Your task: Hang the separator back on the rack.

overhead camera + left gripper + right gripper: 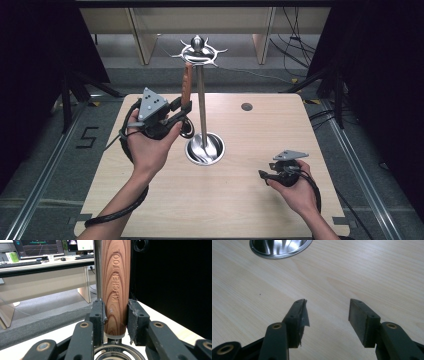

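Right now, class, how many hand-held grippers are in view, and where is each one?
2. The left hand-held gripper is raised beside the metal stand, shut on the wooden handle. The right hand-held gripper hovers open over the table, lower right.

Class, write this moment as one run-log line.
left hand-held gripper: shut on wooden utensil handle beside rack pole | right hand-held gripper: open, empty, above table

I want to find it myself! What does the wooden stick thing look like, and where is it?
Look at the tall silver metal stand at the middle of the pale wooden table. Beside its pole, the left gripper clamps a reddish-brown wooden handle held upright. It alone has striped grain and the words KITCHEN TOOL pressed into it.
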Tool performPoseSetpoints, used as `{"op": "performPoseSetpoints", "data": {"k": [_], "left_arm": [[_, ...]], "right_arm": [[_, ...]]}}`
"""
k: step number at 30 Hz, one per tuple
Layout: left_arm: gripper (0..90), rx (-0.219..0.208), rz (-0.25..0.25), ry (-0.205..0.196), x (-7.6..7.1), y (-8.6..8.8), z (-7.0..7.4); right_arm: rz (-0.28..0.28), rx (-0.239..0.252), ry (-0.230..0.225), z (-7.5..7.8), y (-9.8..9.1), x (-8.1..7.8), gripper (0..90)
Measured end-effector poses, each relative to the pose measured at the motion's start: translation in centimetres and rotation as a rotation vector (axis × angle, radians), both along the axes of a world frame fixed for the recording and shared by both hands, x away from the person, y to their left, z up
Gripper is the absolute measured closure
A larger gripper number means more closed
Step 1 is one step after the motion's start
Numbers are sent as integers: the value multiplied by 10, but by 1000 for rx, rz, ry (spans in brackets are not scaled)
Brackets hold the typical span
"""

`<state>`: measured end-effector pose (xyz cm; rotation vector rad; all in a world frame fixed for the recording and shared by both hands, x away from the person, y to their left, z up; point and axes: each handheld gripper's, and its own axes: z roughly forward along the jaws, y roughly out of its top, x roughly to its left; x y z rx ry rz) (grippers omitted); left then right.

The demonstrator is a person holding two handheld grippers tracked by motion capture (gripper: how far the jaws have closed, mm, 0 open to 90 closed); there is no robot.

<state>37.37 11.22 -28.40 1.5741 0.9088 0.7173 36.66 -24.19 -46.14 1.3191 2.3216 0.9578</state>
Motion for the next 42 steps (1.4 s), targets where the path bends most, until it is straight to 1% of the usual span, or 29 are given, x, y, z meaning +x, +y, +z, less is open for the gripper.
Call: {"op": "performPoseSetpoints", "data": {"k": [1,2,3,4,5,6,8,10,11,12,15,16,19,20,23,25,26,27,30,35,42], "left_arm": [[681,3,1,0,0,0,0],[681,14,6,-16,1,0,0],[680,3,6,-4,1,-1,-1],[681,6,8,-2,2,-2,-1],[680,18,13,-17,3,-1,0],[680,3,10,-6,3,-3,-1],[680,3,17,-11,4,-4,-1],[680,7,21,-15,5,-5,0],[680,18,28,-30,6,-5,0],[680,6,26,-20,6,-6,0],[680,8,33,-23,7,-8,-1],[680,21,40,-37,8,-8,0],[679,22,48,-38,10,-9,-1],[680,8,46,-28,10,-11,-2],[679,6,57,-31,12,-13,-3],[679,8,61,-32,13,-14,-4],[679,20,67,-47,15,-14,-4],[679,23,68,-48,15,-15,-4],[678,20,71,-46,17,-17,-4],[678,28,74,-44,19,-18,-4],[677,34,82,-50,22,-20,-5]], "right_arm": [[0,0,1,0,0,0,486],[0,0,1,0,0,0,486],[0,-3,1,0,0,0,486],[0,-3,1,0,0,0,486],[1,-3,4,0,0,0,485],[1,-6,3,0,0,0,485],[1,-6,3,0,0,0,485],[0,0,3,0,0,0,485],[0,-3,2,0,0,0,485],[0,-3,2,0,0,0,485],[0,-3,3,0,0,0,485],[0,-3,3,0,0,0,485],[-5,3,7,-1,0,0,484],[-2,0,6,0,0,0,484],[1,-3,3,0,0,0,484],[1,-3,3,0,0,0,484],[1,-3,3,0,0,0,484],[1,-3,3,0,0,0,484],[2,-3,3,0,0,0,484],[3,0,4,0,0,0,484],[0,1,2,0,0,0,484]]}}
